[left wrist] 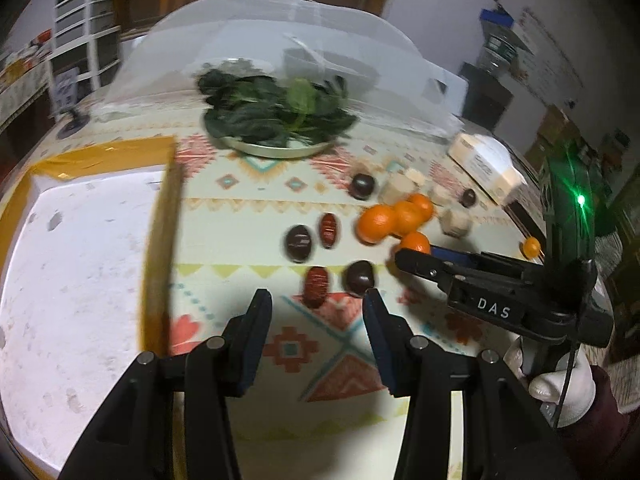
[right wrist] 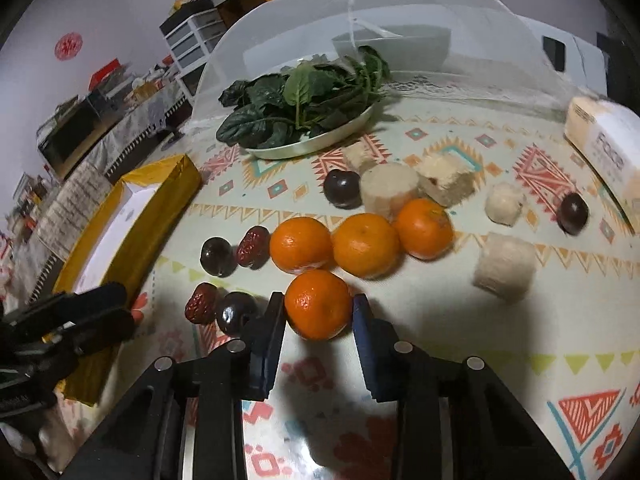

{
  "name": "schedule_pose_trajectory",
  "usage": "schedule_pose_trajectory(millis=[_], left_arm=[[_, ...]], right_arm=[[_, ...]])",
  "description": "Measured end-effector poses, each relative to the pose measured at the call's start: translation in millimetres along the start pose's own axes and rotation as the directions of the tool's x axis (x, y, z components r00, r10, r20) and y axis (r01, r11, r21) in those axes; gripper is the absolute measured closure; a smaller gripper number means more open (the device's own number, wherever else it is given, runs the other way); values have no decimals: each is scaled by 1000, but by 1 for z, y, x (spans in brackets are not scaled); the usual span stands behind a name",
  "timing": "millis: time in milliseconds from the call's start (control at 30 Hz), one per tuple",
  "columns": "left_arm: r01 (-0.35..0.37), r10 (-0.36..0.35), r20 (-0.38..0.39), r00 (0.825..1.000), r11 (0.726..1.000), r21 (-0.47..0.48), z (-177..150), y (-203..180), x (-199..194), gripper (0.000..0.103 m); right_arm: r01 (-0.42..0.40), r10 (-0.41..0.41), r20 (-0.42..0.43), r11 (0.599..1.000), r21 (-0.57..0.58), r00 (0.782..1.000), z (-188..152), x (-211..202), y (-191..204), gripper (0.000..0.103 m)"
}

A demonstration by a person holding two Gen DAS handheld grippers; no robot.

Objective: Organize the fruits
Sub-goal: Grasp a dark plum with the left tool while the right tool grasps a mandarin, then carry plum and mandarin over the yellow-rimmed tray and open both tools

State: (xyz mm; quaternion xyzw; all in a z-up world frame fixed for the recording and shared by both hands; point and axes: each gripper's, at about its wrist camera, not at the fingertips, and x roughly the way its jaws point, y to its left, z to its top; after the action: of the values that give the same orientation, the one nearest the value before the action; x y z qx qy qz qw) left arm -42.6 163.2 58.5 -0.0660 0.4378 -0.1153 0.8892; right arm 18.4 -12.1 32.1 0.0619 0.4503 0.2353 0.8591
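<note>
In the right wrist view my right gripper (right wrist: 319, 310) has its fingers on both sides of an orange mandarin (right wrist: 318, 304) on the patterned tablecloth, closed against it. Three more mandarins (right wrist: 362, 244) lie in a row behind it. Dark plums (right wrist: 236, 312) and red dates (right wrist: 200, 303) lie to its left. In the left wrist view my left gripper (left wrist: 318, 300) is open and empty, just short of a red date (left wrist: 317, 285) and a dark plum (left wrist: 360, 278). The right gripper (left wrist: 416, 258) shows there beside the mandarins (left wrist: 394, 218).
A white box with a yellow rim (left wrist: 80, 260) sits at the left. A plate of green leaves (right wrist: 304, 112) stands under a mesh food cover (right wrist: 360, 20) at the back. Pale cut root pieces (right wrist: 504, 266) and a paper packet (right wrist: 604, 144) lie to the right.
</note>
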Motion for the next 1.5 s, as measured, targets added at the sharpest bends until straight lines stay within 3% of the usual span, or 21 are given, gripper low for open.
schedule_pose_trajectory(millis=[300, 367, 667, 833, 933, 1067, 1367, 1500], left_arm=[[68, -63, -39, 997, 982, 174, 18, -50, 38, 58], [75, -64, -63, 996, 979, 189, 20, -52, 49, 65], [-54, 71, -55, 996, 964, 260, 23, -49, 64, 67], [-73, 94, -78, 993, 968, 240, 17, -40, 74, 68], [-100, 117, -63, 991, 970, 223, 14, -36, 75, 81], [-78, 86, -46, 995, 985, 156, 13, -31, 64, 81], [-37, 35, 89, 995, 999, 11, 6, -11, -12, 81], [-68, 82, 141, 987, 993, -99, -7, 34, -55, 81]], right_arm=[[-30, 24, 52, 991, 128, 998, -14, -21, -37, 67], [-37, 29, 65, 991, 125, 997, -14, -22, -36, 67], [-43, 34, 73, 992, 120, 997, -15, -24, -35, 66], [-42, 34, 72, 992, 120, 997, -16, -24, -36, 65], [-41, 33, 68, 992, 119, 997, -15, -24, -36, 65], [-42, 34, 69, 993, 112, 997, -15, -23, -34, 65], [21, -21, 108, 1000, 3, 994, -16, -37, -2, 66], [-52, 59, 124, 997, -57, 991, -14, -61, 40, 66]])
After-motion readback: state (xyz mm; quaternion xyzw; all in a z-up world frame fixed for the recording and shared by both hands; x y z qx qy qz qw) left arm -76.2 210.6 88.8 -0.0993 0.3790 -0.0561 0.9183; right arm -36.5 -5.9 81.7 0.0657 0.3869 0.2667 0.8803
